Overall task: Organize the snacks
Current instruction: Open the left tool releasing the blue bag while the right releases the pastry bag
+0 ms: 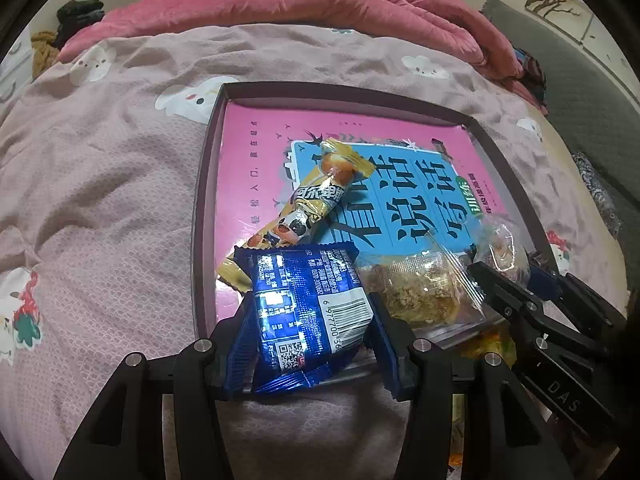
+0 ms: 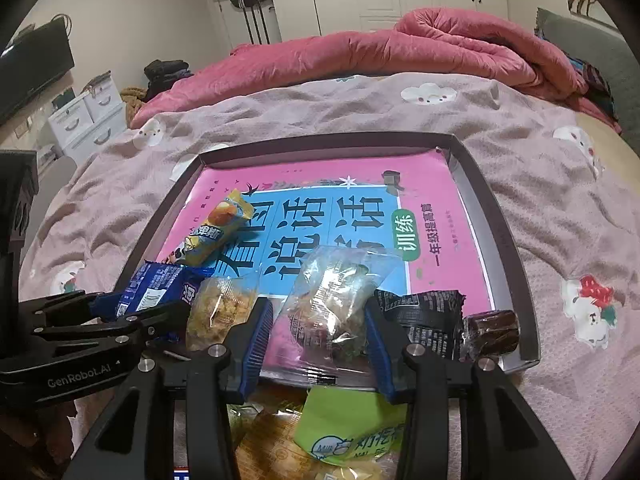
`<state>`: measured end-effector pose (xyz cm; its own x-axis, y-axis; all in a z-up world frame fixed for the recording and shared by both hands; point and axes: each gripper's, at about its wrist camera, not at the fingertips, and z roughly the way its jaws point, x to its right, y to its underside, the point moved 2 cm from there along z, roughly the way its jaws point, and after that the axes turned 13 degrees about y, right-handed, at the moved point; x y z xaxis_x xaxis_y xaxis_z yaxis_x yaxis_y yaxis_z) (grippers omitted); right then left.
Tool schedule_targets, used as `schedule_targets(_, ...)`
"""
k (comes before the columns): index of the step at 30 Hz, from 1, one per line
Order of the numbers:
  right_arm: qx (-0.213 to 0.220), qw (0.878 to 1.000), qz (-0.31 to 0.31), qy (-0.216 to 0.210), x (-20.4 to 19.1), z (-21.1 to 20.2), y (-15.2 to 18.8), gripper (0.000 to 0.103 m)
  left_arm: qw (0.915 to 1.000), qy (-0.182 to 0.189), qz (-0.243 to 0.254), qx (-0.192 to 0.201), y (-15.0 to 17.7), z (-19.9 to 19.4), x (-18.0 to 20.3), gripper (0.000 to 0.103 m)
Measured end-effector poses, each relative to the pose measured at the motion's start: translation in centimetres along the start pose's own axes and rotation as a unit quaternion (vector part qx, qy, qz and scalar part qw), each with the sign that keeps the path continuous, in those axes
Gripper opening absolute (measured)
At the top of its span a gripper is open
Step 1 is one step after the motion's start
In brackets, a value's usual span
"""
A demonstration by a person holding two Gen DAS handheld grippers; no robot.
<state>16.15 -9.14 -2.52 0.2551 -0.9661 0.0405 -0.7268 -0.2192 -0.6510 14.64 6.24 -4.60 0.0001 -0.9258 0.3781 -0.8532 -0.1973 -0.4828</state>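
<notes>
A dark-rimmed tray [image 1: 200, 208] lies on the bed with a pink and blue book cover [image 2: 436, 200] on its floor. My left gripper [image 1: 312, 332] is shut on a blue foil snack packet [image 1: 316, 304] at the tray's near edge. Beside it, my right gripper [image 2: 320, 320] is shut on a clear packet of mixed snack [image 2: 328, 300] over the near rim. A yellow candy wrapper [image 1: 320, 196] and a clear packet of crumbly yellow snack [image 1: 420, 292] lie in the tray. A black packet [image 2: 424, 312] and a brown wrapped piece [image 2: 492, 330] sit in its near right corner.
Loose snacks, among them a green packet [image 2: 348, 420], are piled on the bed below the right gripper. A pink quilt with cartoon prints [image 1: 100, 200] surrounds the tray. A rolled red duvet [image 2: 400, 48] lies beyond. White drawers [image 2: 88, 120] stand at the left.
</notes>
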Motion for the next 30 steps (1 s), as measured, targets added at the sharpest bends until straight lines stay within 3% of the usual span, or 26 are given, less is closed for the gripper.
schedule_targets(30,0.005,1.0,0.013,0.003,0.9,-1.3,0.1,0.046,0.9997,0.001,0.001,-0.023,0.0,0.0,1.0,0.056)
